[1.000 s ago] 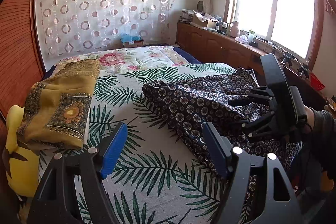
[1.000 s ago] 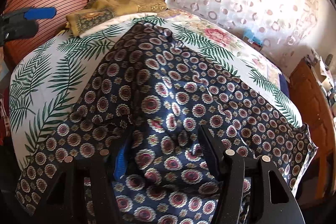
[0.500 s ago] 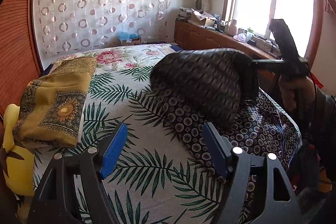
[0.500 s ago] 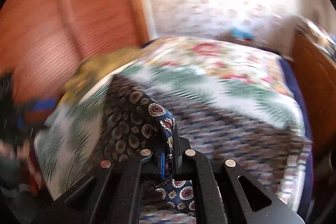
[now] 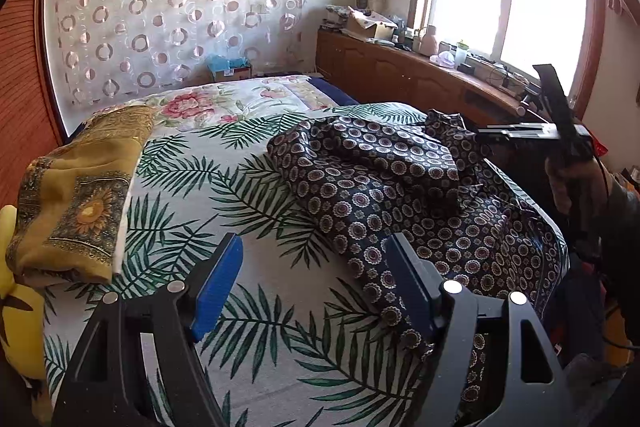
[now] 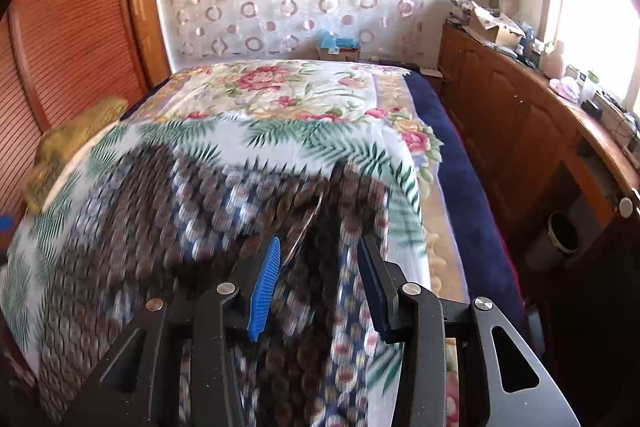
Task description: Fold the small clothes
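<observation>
The right gripper (image 6: 316, 283) has flipped the dark cloth (image 5: 384, 183) over itself on the bed (image 5: 248, 195); its jaws are opening, first fold down, while the left gripper (image 5: 316, 287) hangs spread and empty

Dark navy cloth (image 5: 384, 187) with small round flower rings; bedspread (image 5: 248, 195) white with green palm fronds, pink roses at far edge; folded cloth (image 5: 80, 195) mustard gold, sunflower motif; curtain (image 5: 176, 11) sheer, brown circles; gripper pads (image 5: 218, 287) blue

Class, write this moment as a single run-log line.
stage: folding | navy patterned cloth: rumpled on bed | right gripper: opening, cloth released | left gripper: open, empty
</observation>
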`<state>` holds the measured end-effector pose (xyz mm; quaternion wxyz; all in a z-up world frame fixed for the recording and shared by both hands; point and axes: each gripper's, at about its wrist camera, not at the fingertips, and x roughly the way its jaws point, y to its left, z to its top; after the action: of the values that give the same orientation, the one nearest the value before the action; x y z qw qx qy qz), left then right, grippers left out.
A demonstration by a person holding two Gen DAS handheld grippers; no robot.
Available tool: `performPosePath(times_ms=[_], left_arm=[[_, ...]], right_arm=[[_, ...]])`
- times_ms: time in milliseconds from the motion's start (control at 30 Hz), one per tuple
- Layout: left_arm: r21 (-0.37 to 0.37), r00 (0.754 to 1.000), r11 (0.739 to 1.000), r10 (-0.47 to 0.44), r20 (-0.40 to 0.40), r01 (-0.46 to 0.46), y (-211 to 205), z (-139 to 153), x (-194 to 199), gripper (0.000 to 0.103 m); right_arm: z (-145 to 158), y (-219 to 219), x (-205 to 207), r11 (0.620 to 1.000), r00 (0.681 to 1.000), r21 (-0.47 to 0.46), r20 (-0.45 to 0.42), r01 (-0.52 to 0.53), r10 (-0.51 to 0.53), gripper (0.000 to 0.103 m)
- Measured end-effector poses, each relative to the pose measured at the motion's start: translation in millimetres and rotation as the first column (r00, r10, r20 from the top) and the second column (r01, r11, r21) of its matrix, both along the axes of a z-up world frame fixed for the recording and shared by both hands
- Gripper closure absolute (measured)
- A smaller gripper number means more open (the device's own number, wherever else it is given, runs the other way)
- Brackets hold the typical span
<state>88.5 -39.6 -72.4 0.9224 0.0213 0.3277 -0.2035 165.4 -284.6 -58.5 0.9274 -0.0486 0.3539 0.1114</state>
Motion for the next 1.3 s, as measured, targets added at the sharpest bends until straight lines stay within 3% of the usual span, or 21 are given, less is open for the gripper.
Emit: performPosePath(times_ms=[167, 333, 400, 433, 467, 600, 767, 900, 1000, 1067, 1300], left_arm=[[0.001, 1.000, 1.000, -0.017, -0.011, 0.017, -8, -3, -1, 0.028], [0.002, 0.999, 1.000, -0.029, -0.030, 0.029, -13, -8, 2, 0.028], [-0.004, 0.999, 1.000, -0.030, -0.036, 0.030, -14, -9, 4, 0.028], [-0.006, 0.999, 1.000, -0.030, -0.036, 0.029, -14, -9, 4, 0.028], [-0.008, 0.999, 1.000, -0.029, -0.038, 0.029, -14, -10, 5, 0.028], [-0.015, 0.999, 0.999, -0.031, -0.038, 0.030, -14, -10, 5, 0.028], [-0.025, 0.999, 0.999, -0.038, -0.034, 0.037, -17, -10, 2, 0.028], [-0.027, 0.999, 0.999, -0.039, -0.031, 0.038, -21, -10, 3, 0.028], [-0.026, 0.999, 0.999, -0.035, -0.026, 0.034, -22, -8, 3, 0.028], [-0.026, 0.999, 0.999, -0.031, -0.019, 0.031, -22, -6, 2, 0.028], [-0.019, 1.000, 1.000, -0.021, 0.009, 0.021, -24, 4, 3, 0.028]], right_arm=[[-21, 12, -39, 0.995, 0.994, 0.004, -0.044, -0.096, 0.097, 0.061], [-46, 10, -49, 0.991, 0.986, 0.004, -0.098, -0.133, 0.133, 0.061], [-54, 12, -53, 0.986, 0.980, 0.019, -0.109, -0.163, 0.164, 0.077], [-54, 12, -53, 0.986, 0.980, 0.019, -0.109, -0.163, 0.164, 0.093], [-57, 11, -51, 0.983, 0.977, 0.028, -0.111, -0.182, 0.184, 0.099], [-54, 0, -61, 0.982, 0.979, 0.046, -0.089, -0.181, 0.185, 0.102], [-37, -33, -88, 0.995, 0.992, 0.021, -0.071, -0.101, 0.102, 0.102], [-39, -39, -95, 0.997, 0.993, 0.006, -0.088, -0.081, 0.081, 0.102], [-32, -31, -93, 0.997, 0.996, -0.016, -0.061, -0.070, 0.069, 0.085], [-23, -18, -87, 0.997, 0.996, -0.011, -0.028, -0.081, 0.081, 0.062], [-10, 40, -58, 0.984, 0.985, 0.045, 0.015, -0.171, 0.171, 0.059]])
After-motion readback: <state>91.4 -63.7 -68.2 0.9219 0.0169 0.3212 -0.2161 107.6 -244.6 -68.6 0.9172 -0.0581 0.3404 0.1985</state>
